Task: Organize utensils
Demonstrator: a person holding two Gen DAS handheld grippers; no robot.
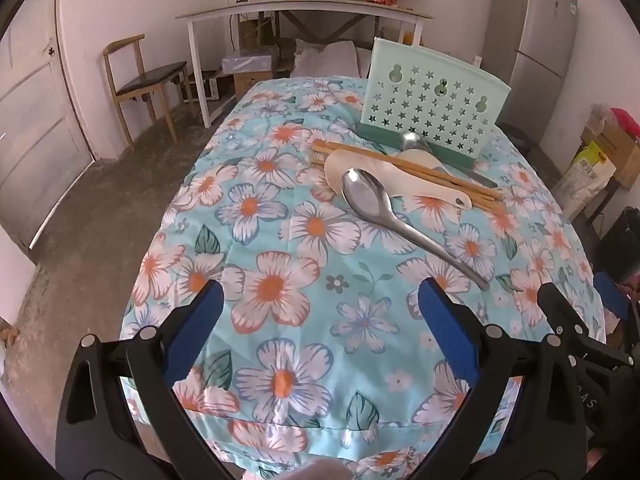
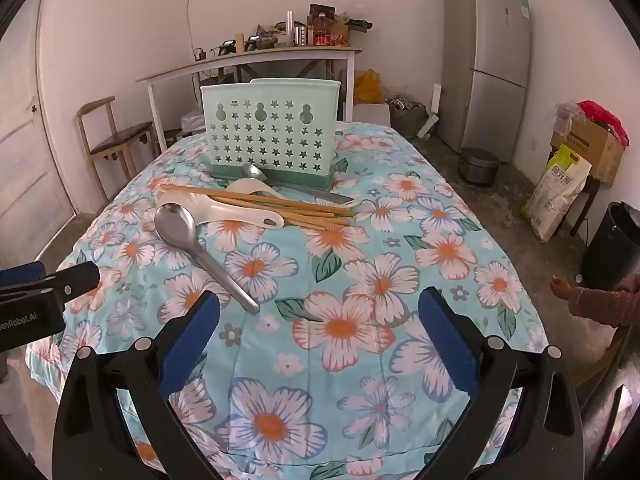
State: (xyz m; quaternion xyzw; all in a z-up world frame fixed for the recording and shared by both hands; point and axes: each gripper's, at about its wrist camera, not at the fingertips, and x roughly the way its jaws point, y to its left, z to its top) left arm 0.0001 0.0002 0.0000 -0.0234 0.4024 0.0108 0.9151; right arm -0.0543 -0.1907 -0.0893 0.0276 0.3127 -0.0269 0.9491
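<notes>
On the table (image 2: 400, 360) nothing's sorted yet: spoons (image 2: 188, 236), chopsticks (image 2: 288, 208) lie before the holder (image 2: 268, 128). Your left hand-held gripper (image 1: 320, 320) and right hand-held gripper (image 2: 320, 328) gape wide, empty.

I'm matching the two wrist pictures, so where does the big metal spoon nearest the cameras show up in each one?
Left wrist: big metal spoon right of centre, handle running down-right.
Right wrist: big metal spoon left of centre, handle running down-right.
Shared landmark: green utensil holder standing behind the utensil pile.

holder (image 2: 272, 132) standing at table's (image 2: 400, 360) far end | chopsticks (image 2: 280, 204), scoops, small spoon lying before it | big spoon (image 2: 200, 248) lying nearest, left of centre
</notes>
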